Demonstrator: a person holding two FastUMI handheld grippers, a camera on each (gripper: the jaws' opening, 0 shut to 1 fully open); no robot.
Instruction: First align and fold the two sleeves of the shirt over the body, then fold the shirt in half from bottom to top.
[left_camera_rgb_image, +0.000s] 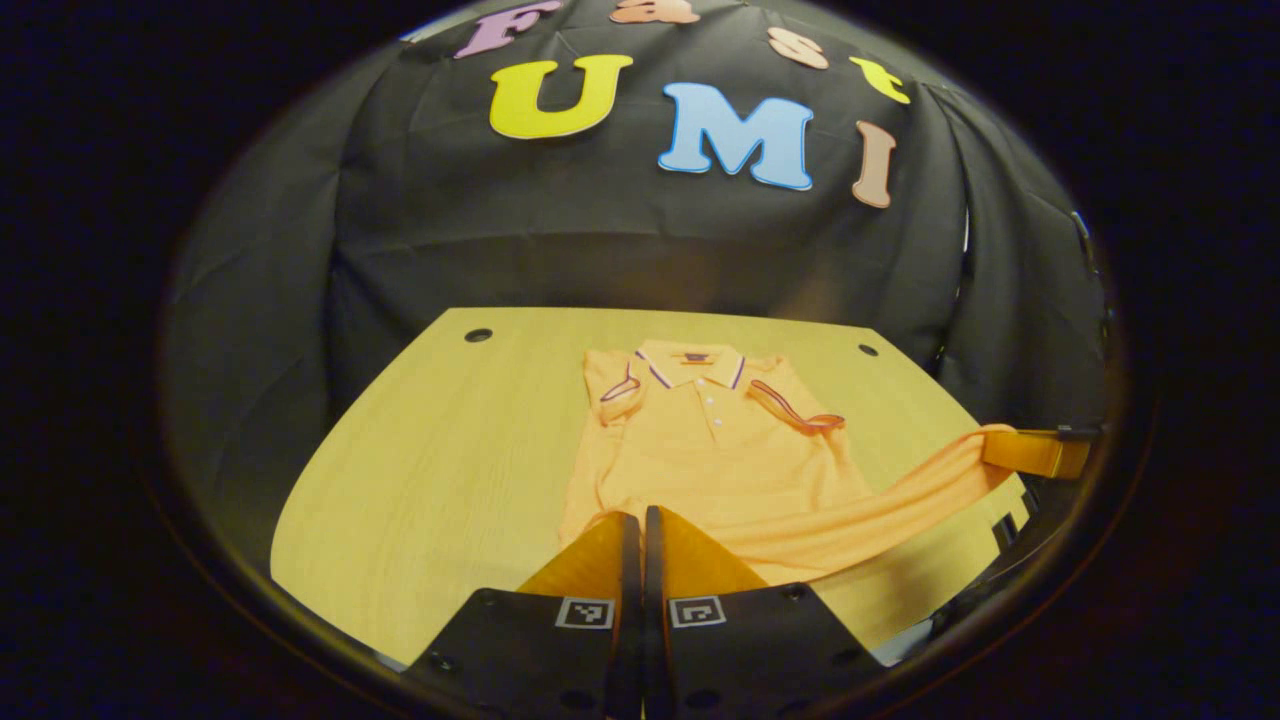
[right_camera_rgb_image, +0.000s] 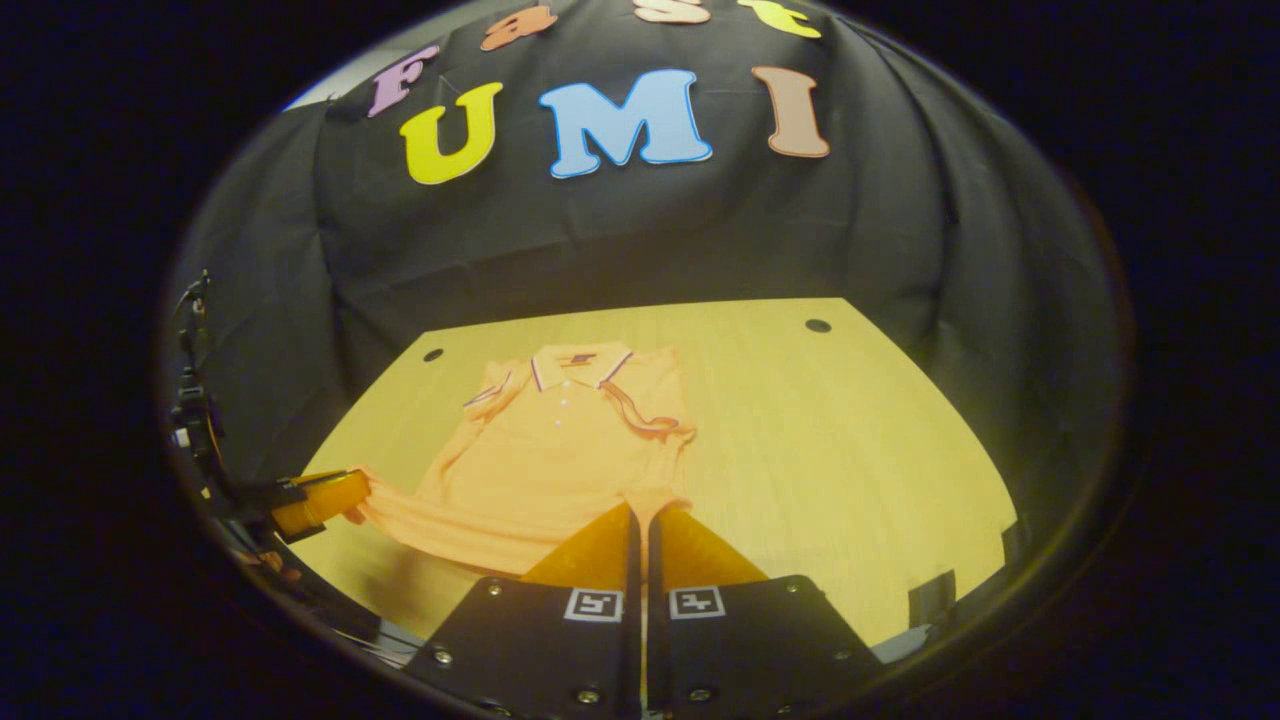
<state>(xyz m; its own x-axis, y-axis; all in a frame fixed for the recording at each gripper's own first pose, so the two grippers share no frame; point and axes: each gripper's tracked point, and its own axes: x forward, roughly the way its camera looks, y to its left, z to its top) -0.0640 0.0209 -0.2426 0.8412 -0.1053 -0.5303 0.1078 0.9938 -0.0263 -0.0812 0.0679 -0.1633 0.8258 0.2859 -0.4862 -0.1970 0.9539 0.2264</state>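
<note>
- Orange polo shirt (left_camera_rgb_image: 700, 450) lies collar-away on the pale wood bench (left_camera_rgb_image: 440, 470); both sleeves (left_camera_rgb_image: 795, 408) already sit folded over the body, so I judge the sleeve step done.
- Step in hand, by my reading: the bottom-to-top fold. The hem (left_camera_rgb_image: 900, 500) is lifted off the bench at both near corners and hangs stretched between my two claws.
- Left claw (left_camera_rgb_image: 632, 525): fingers pressed together with the near-left hem corner pinched between them, as far as I can tell from the left gripper view. The right gripper view shows this claw off to the side (right_camera_rgb_image: 320, 500) with cloth running into it.
- Right claw (right_camera_rgb_image: 640, 520): fingers closed on the near-right hem corner; the left gripper view shows it at the far right (left_camera_rgb_image: 1035, 452) with the hem drawn taut up to it.
- Next move calls for carrying both corners forward together, level and at matched pace, to land the hem on the collar (left_camera_rgb_image: 690, 362) line without dragging the folded sleeves open.
- Risk, as a judgement: uneven tension would skew the fold.
- Containers: I see none on the bench; nothing to log there.
</note>
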